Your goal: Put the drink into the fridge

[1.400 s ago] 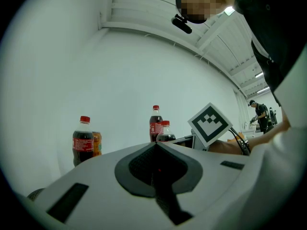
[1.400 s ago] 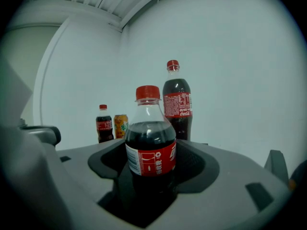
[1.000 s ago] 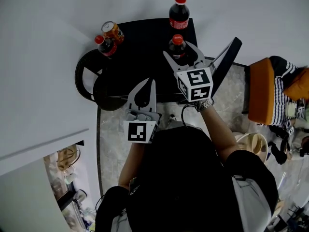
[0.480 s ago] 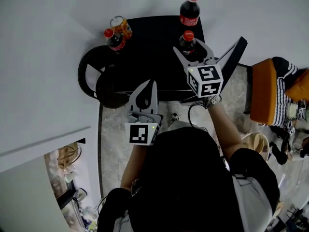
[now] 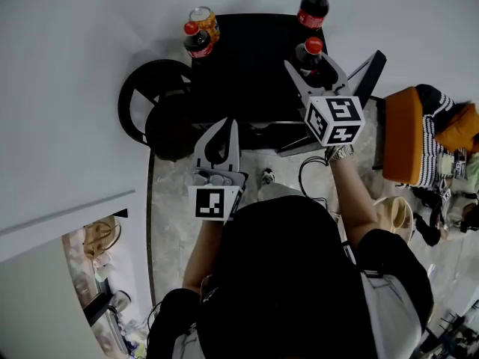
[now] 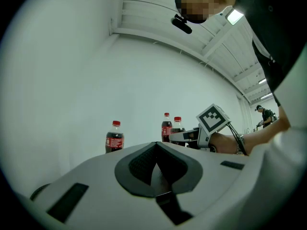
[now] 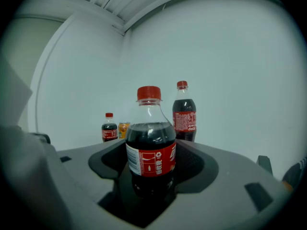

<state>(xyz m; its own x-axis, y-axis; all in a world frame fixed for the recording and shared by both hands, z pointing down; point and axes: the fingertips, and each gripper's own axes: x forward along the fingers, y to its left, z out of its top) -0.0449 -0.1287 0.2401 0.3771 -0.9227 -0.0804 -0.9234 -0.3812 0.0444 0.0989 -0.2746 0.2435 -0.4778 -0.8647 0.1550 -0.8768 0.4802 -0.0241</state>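
R gripper (image 5: 312, 61): jaws apart w/ a cola bottle (image 7: 150, 147) upright btwn them, no clear clamp on it. That bottle sits by the right edge of the black table (image 5: 247, 66). L gripper (image 5: 227, 124): jaws together, nothing in them, over the table's near edge. 2nd cola bottle (image 5: 314, 4) at far right corner. 3rd cola bottle (image 5: 197, 40) + orange can (image 5: 204, 19) just beside it at far left corner.
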